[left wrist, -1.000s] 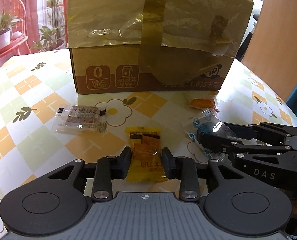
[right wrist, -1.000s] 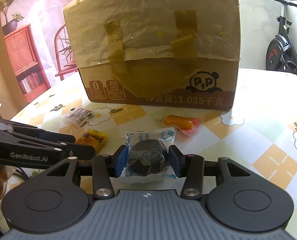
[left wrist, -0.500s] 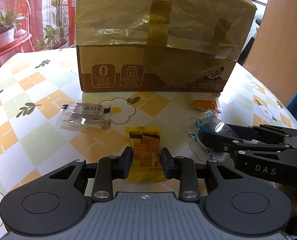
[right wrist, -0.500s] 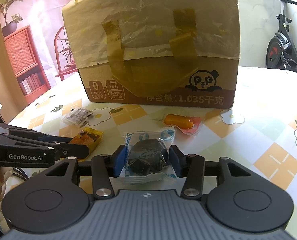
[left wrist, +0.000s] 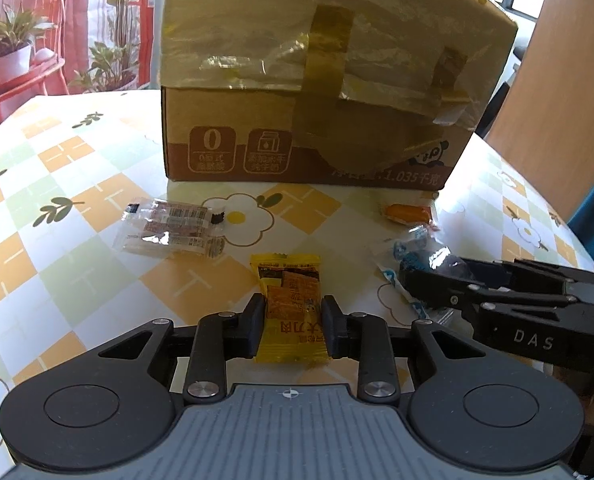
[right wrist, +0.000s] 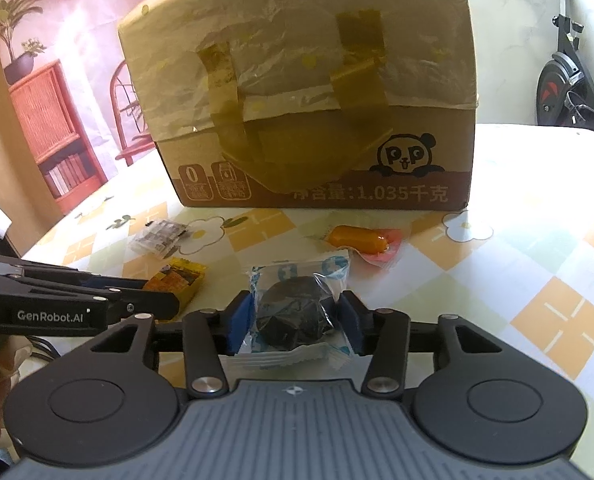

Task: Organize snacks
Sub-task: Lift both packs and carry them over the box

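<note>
My left gripper [left wrist: 293,320] is shut on a yellow snack packet [left wrist: 291,300], its pads against the packet's two sides just above the tablecloth. In the right wrist view the left gripper [right wrist: 169,304] comes in from the left with that yellow packet [right wrist: 177,280]. My right gripper [right wrist: 297,320] has its blue pads against a clear blue-printed packet holding a dark round cookie [right wrist: 293,312]. Its jaws are closing on the packet. The right gripper [left wrist: 417,280] shows at the right of the left wrist view.
A taped cardboard box [left wrist: 317,120] stands at the back of the flower-patterned table [left wrist: 77,280]. In front of it lie a clear packet with barcodes [left wrist: 169,228] and an orange sausage snack [left wrist: 407,213]. Chairs and plants stand beyond the table.
The left gripper's jaws have drawn in slightly on the yellow packet, and its view has shifted a little toward the box. The right gripper and its cookie packet have kept still.
</note>
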A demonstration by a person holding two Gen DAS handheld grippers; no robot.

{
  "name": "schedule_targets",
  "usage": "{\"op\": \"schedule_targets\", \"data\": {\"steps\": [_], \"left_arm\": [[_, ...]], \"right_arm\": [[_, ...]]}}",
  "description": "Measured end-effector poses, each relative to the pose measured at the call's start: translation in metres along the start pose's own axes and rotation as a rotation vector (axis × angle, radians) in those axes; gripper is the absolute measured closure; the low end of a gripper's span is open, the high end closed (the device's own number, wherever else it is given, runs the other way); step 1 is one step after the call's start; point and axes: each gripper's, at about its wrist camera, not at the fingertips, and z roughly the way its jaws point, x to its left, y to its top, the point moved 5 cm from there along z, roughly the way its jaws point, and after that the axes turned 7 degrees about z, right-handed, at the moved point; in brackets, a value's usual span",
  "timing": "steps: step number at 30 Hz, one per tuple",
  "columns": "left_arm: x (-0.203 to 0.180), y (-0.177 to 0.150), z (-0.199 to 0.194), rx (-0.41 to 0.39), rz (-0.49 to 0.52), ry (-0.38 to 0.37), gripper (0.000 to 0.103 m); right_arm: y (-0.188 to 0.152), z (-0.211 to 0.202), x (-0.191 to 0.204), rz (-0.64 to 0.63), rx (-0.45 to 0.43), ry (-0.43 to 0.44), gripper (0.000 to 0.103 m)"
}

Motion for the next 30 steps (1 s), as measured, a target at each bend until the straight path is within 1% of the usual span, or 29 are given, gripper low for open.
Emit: {"op": "schedule_targets", "data": {"steps": [7,11,15,18,22,24,28,30], "left_arm": [[0.0,0.017,-0.027,-0.105,0.029,0.007,0.072],[0.001,0.027,-0.04,-0.148,0.039,0.008,0.072],[0.001,0.045,-0.057,-0.193,0.061,0.008,0.072],[-0.001,0.066,-0.076,-0.257,0.081,0.002,0.072],[-0.001,0.103,-0.099,-0.356,0.1,-0.002,0.072],[0.0,0.121,-0.106,-0.392,0.107,-0.007,0.072],[-0.001,0.157,-0.106,-0.448,0.115,-0.004,0.072],[-0.002,0.172,-0.105,-0.467,0.11,-0.003,0.072]], "right_arm": [[0.003,-0.011,0.007,-0.023,-0.021,-0.015,0.056],[0.015,-0.024,0.012,-0.027,-0.058,-0.01,0.056],[0.033,-0.041,0.018,-0.032,-0.114,-0.004,0.056],[0.052,-0.052,0.023,-0.034,-0.164,0.001,0.056],[0.087,-0.07,0.029,-0.028,-0.255,0.014,0.056],[0.105,-0.077,0.035,-0.044,-0.295,0.016,0.056],[0.142,-0.091,0.053,-0.102,-0.372,0.035,0.056],[0.158,-0.093,0.058,-0.123,-0.398,0.042,0.056]]}}
